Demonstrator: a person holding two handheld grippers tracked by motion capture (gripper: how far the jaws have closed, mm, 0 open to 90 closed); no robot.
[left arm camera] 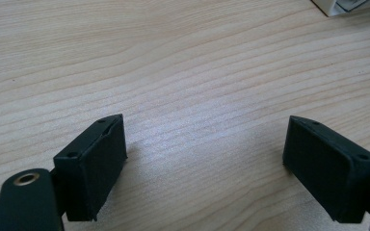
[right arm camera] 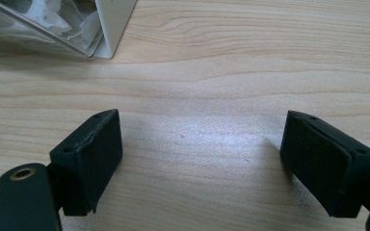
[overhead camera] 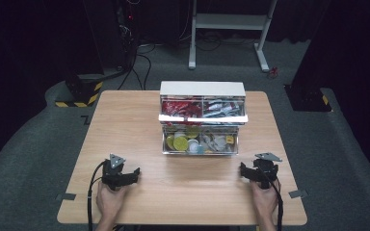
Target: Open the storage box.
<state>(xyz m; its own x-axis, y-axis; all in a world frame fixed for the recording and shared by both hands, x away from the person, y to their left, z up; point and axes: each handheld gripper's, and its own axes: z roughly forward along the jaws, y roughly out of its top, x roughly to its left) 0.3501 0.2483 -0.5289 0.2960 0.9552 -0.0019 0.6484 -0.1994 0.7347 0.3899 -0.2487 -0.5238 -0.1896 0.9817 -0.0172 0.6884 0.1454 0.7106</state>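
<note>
Clear two-tier organiser at mid-table, toward the far edge, both drawers pulled out: red packets above, yellow and white discs below. Probably light, stiff, slick plastic, brittle at thin edges; best pushed or pinched at a drawer's front lip, not the walls. Likely to slide on the smooth table unless steadied. Left gripper near the front edge, jaws spread wide, holding nothing, above bare wood. Right gripper likewise wide apart and empty, organiser corner just ahead.
</note>
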